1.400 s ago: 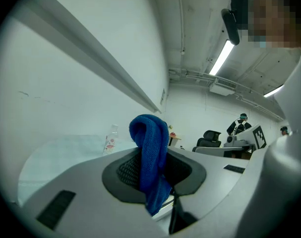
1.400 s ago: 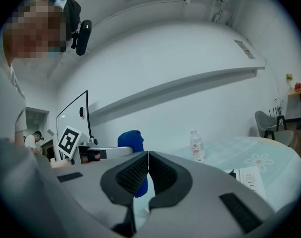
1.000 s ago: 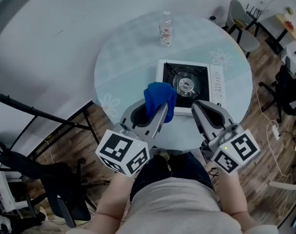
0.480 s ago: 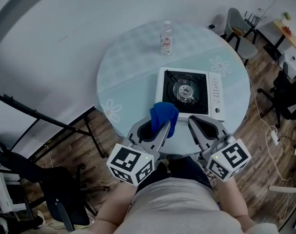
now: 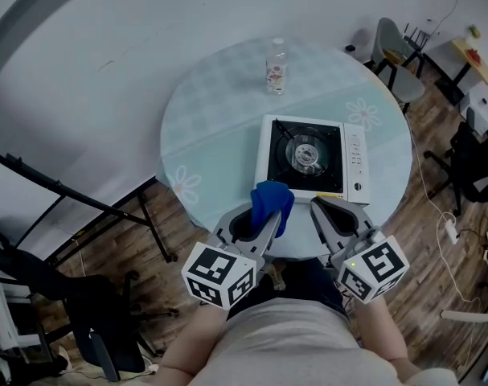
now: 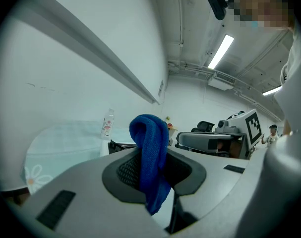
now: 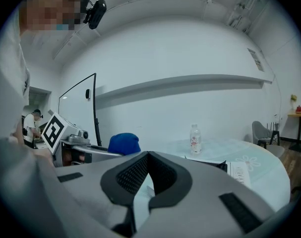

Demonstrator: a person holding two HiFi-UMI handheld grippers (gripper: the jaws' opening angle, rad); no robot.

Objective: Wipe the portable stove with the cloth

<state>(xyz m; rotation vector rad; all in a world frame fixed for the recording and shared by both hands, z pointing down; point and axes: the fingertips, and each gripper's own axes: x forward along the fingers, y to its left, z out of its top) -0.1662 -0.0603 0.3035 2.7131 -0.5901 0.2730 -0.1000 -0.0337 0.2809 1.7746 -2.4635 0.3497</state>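
Cloth (image 5: 272,202): blue and soft with a towel-like nap, pinched in the left gripper and doubled over in a rounded fold above the jaws, with a loose tail hanging below them.
Cloth position: over the near edge of the table, just beside the stove's near left corner. I cannot tell whether it touches the stove.
Cloth handling: probably light and limp. It should mould to flat metal but will bunch if pushed edge-on. The present hold, across the middle of the fold, leaves a padded bulge free to wipe with.
Left gripper (image 5: 262,220): clamped on the cloth, with fabric filling the gap between the pads.
Right gripper (image 7: 147,156): jaws closed tip to tip and nothing between them. It hangs near the stove's near right corner.
Portable stove (image 5: 268,158): white, rigid body with a black top, a round burner and a pronged pan support at the centre. The control strip runs along its right side.
Stove handling: the prongs could snag the nap, and the body looks light enough to slide on a smooth top. The free gripper could steady an edge.
Table (image 5: 215,111): round and pale blue with daisy prints.
Bottle (image 5: 276,55): clear plastic, upright at the far side, well apart from the stove.
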